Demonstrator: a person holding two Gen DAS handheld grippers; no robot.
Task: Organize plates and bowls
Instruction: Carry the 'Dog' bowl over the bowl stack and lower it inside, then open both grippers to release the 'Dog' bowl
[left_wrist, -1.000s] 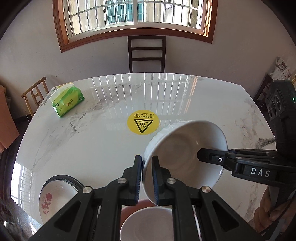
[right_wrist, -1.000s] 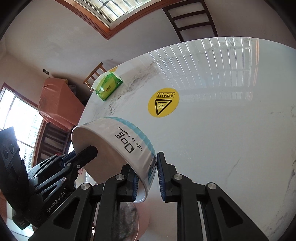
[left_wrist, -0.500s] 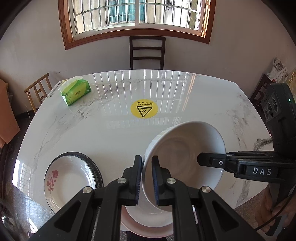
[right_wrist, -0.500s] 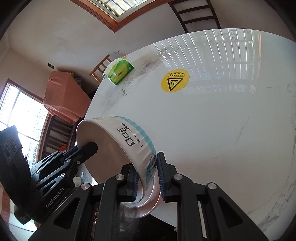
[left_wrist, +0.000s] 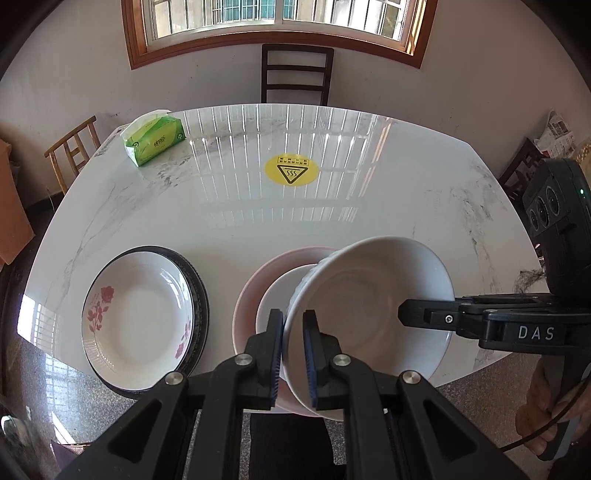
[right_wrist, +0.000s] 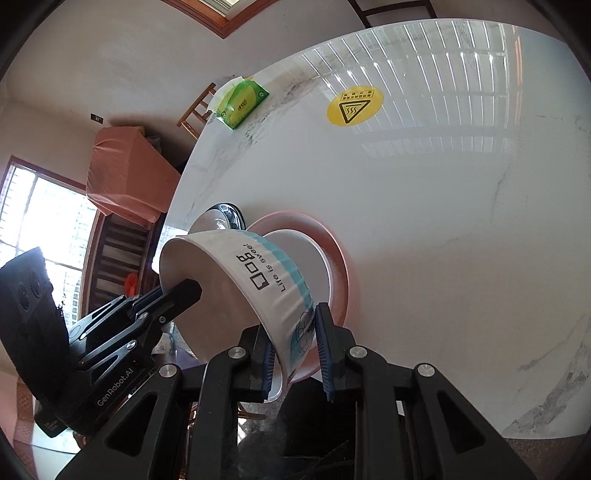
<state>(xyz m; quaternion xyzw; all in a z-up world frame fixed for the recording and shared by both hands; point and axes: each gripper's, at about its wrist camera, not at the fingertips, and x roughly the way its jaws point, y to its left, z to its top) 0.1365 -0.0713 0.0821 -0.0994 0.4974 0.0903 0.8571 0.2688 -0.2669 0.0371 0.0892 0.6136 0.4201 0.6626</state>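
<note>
A white ribbed bowl (left_wrist: 369, 306) with a blue band and black lettering (right_wrist: 258, 280) hangs tilted between both grippers. My left gripper (left_wrist: 293, 321) is shut on its near rim. My right gripper (right_wrist: 291, 321) clamps the opposite rim; its jaws are opening a little, and the pads still touch the wall. Just below the held bowl a smaller white bowl (left_wrist: 280, 291) sits in a pink plate (left_wrist: 247, 295) by the table's near edge. To the left, a rose-patterned plate (left_wrist: 136, 317) rests on a dark-rimmed plate (left_wrist: 199, 295).
The white marble table (left_wrist: 369, 184) carries a green tissue pack (left_wrist: 155, 140) at the far left and a yellow warning sticker (left_wrist: 291, 173) in the middle. A dark chair (left_wrist: 295, 74) stands behind it. A person's hand (left_wrist: 535, 406) holds the right gripper's handle.
Both grippers carried the bowl back toward the table's near edge. The pink plate with its white bowl and the rose plate came into full view below. The right jaws stand slightly wider.
</note>
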